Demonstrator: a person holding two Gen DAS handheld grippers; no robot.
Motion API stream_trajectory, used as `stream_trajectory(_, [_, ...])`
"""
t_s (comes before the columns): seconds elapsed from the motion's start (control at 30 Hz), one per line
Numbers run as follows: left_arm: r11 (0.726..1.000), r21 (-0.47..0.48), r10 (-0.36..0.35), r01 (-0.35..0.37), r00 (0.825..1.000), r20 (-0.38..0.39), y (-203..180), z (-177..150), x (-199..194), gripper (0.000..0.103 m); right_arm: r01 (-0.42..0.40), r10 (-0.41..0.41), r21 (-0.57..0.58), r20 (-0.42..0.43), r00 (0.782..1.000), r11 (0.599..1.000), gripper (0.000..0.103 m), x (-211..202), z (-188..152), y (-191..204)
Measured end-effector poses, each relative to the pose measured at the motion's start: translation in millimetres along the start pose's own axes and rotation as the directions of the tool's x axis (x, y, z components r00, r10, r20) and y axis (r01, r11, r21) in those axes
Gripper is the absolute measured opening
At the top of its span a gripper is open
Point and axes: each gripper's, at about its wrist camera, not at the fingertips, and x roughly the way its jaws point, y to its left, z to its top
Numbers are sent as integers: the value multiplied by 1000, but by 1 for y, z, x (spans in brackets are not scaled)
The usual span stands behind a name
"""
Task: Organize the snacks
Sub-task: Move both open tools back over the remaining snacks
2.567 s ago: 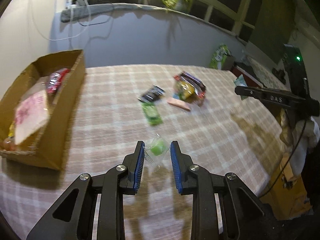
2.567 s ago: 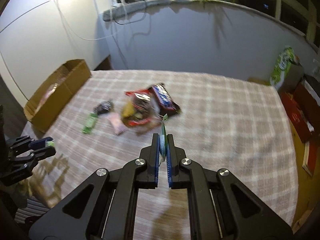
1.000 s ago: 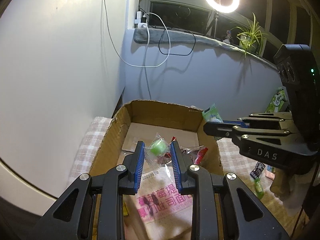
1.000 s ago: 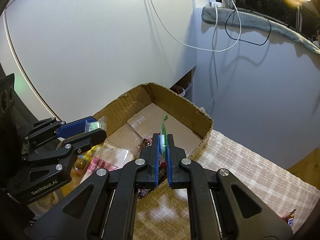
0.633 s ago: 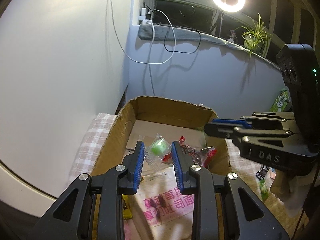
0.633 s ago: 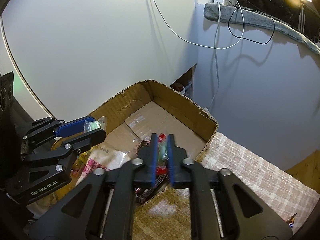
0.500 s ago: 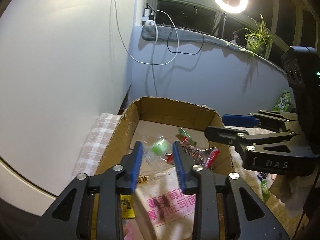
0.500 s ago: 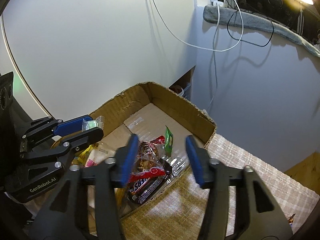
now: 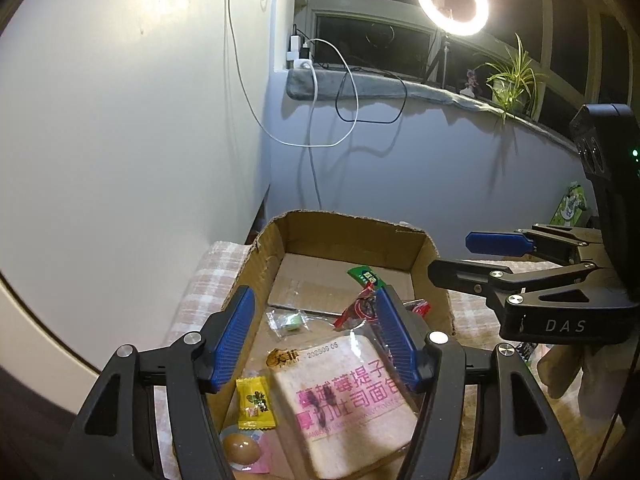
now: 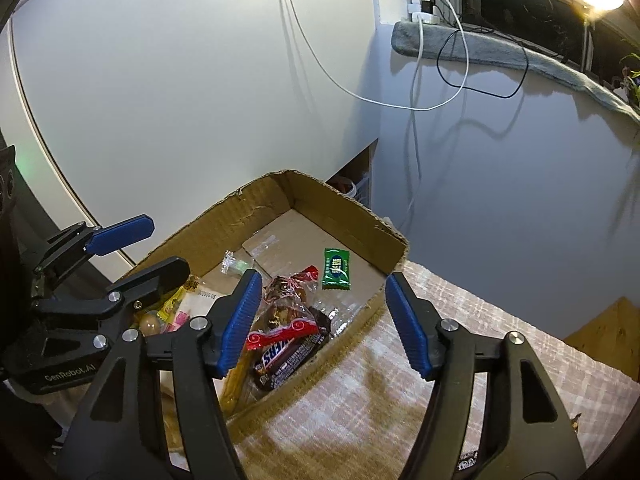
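Much of the cardboard box [image 10: 256,216] floor is hidden behind the black gripper frames, and the bread bag's [image 9: 348,400] lower edge is cut off. Both the left gripper [image 9: 316,336] and right gripper [image 10: 320,320] hang spread wide and empty above the box. In it lie a clear-wrapped green candy [image 9: 290,322] and a flat green packet [image 10: 337,269] with white print.

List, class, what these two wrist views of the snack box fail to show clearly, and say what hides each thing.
- Bread packet: lower end cut off by the left view's edge and left gripper.
- Chocolate bar: name partly covered by a red-trimmed wrapper in the right view.
- Green sachet: print too small to read.
- Cardboard box: near corner hidden behind right gripper.
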Motion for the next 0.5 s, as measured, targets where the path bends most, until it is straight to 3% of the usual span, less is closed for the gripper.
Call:
stream_trajectory(0.13, [1000, 4, -5, 5, 1000, 3, -5, -1, -5, 63, -10, 10, -3, 24, 1000, 1000, 69, -10, -4, -1])
stream_trajectory(0.23, [1000, 8, -10, 10, 1000, 7, -10, -3, -8, 63, -25, 26, -14, 41, 999, 1000, 80, -18, -9, -1])
stream_trajectory(0.5, [999, 24, -45, 45, 999, 10, -33, -7, -19, 63, 7, -6, -22, 58, 998, 1000, 80, -47, -27, -13])
